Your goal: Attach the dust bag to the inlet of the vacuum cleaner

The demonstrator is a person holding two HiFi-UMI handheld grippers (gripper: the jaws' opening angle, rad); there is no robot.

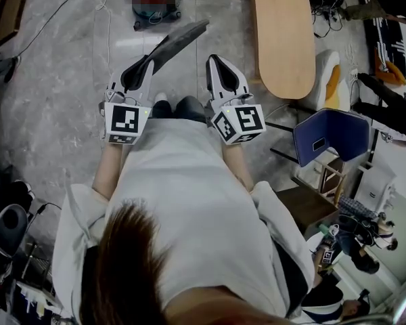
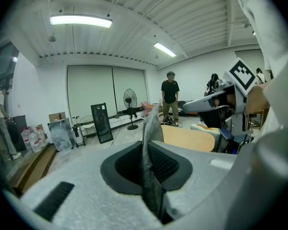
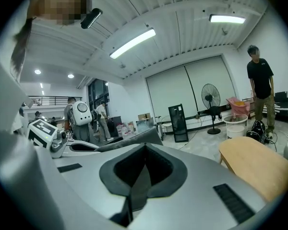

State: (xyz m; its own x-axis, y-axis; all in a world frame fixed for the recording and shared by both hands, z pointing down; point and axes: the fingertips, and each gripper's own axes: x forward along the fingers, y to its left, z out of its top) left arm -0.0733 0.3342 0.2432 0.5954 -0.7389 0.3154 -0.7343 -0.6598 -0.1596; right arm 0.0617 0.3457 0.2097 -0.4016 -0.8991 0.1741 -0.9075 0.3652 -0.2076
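My left gripper (image 1: 147, 65) is shut on a grey fabric dust bag (image 1: 179, 40), which sticks out ahead and to the right above the floor. In the left gripper view the bag (image 2: 151, 128) stands edge-on, pinched in the left gripper (image 2: 152, 186). My right gripper (image 1: 215, 63) is held level beside it, shut and empty; in its own view the right gripper (image 3: 137, 178) has its jaws together. A red-topped round thing (image 1: 155, 5) stands on the floor ahead, partly under a mosaic; I cannot tell whether it is the vacuum cleaner.
An oval wooden table (image 1: 281, 32) is ahead on the right, a blue chair (image 1: 331, 134) to the right. Cables lie on the grey floor (image 1: 54, 80). A person (image 2: 170, 95) stands by a floor fan (image 2: 130, 99); other people (image 3: 79, 119) stand at the left.
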